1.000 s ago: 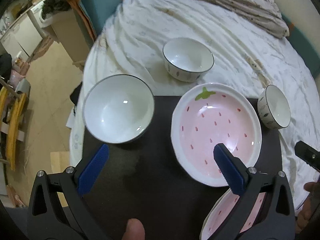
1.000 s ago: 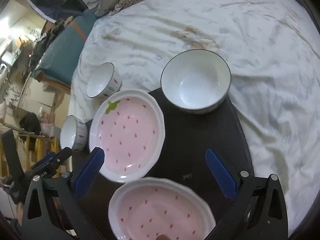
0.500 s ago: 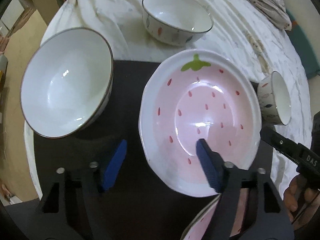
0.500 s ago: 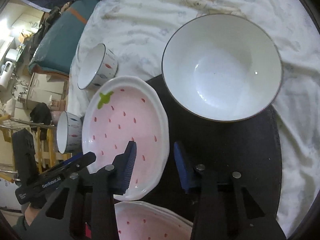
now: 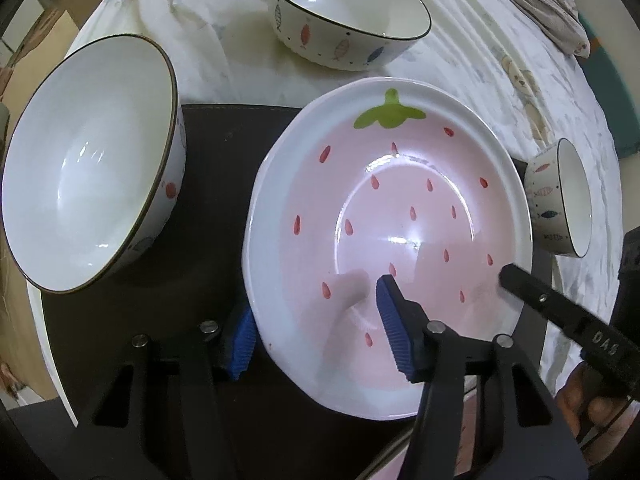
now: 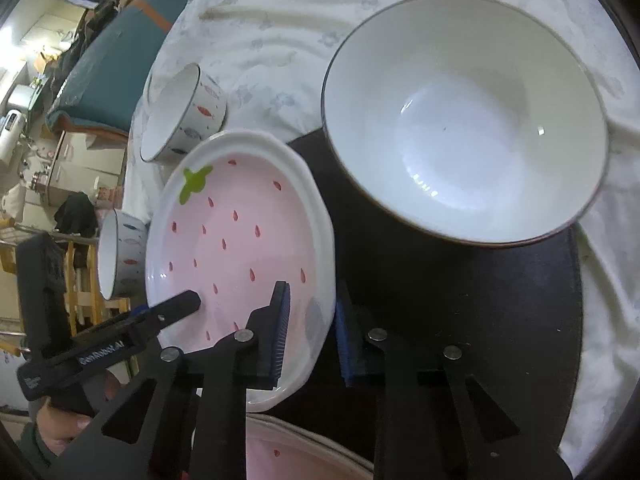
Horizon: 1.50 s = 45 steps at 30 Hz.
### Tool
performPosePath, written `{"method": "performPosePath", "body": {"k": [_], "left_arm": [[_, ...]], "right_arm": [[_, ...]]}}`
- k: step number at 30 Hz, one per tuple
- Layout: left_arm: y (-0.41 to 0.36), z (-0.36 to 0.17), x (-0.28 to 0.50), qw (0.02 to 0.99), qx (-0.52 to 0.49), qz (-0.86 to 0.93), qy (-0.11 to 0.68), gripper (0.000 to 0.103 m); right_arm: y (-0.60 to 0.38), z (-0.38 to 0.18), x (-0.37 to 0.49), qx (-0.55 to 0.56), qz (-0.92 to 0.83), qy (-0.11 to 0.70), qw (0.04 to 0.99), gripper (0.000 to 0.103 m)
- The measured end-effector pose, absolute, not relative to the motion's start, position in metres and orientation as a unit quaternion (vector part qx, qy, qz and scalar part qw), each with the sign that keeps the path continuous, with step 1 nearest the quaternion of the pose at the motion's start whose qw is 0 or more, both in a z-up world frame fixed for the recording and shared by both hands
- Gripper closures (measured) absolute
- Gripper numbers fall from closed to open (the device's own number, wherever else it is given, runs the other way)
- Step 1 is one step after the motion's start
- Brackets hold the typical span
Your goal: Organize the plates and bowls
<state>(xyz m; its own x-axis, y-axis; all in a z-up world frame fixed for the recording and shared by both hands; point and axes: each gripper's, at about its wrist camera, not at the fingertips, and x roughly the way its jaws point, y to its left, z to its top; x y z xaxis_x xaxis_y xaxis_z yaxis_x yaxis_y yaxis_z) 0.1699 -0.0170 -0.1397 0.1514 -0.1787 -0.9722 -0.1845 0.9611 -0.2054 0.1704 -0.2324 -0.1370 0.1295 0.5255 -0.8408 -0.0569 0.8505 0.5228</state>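
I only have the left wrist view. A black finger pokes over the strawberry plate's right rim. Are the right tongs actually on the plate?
Observer: The right tongs straddle the strawberry plate at its rim, one pad inside, one outside. I cannot tell if they pinch.
Operator: And the pink sliver at my bottom edge?
Observer: A second strawberry plate, with a red seed mark showing, lies under the right tongs.
Operator: What is behind the left tongs?
Observer: The person's left hand, gripping their handle.
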Motion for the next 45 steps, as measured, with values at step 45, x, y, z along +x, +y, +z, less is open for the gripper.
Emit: {"method": "performPosePath", "body": {"k": [45], "left_arm": [[-0.019,-0.044,0.109,0.811,-0.086,-0.051,0.577,0.079]], "right_arm": [[-0.238,-0.056,0.094,0.168,0.200,0.561,0.785,0.082]]}}
